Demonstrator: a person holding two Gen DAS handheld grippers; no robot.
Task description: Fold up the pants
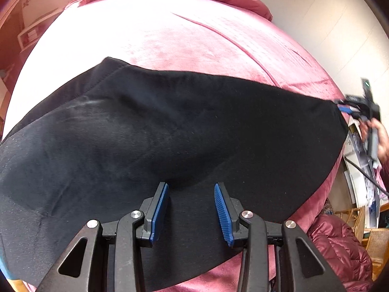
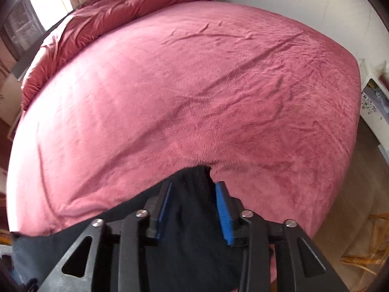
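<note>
Black pants point(image 1: 170, 131) lie spread across the pink bed cover point(image 1: 170, 36). My left gripper point(image 1: 190, 187) is open just above the near part of the pants, with black cloth under and between its blue pads. In the left wrist view my right gripper point(image 1: 345, 108) is at the far right corner of the pants. In the right wrist view my right gripper point(image 2: 193, 185) has a bunch of black cloth point(image 2: 194, 194) between its blue pads, but the jaws stand apart and I cannot tell if they grip it.
A red duvet point(image 2: 97, 14) is heaped at the head of the bed. A red puffy jacket point(image 1: 340, 241) lies low at the right beside wicker furniture point(image 1: 372, 241). A white shelf point(image 2: 374, 97) stands off the bed's right edge.
</note>
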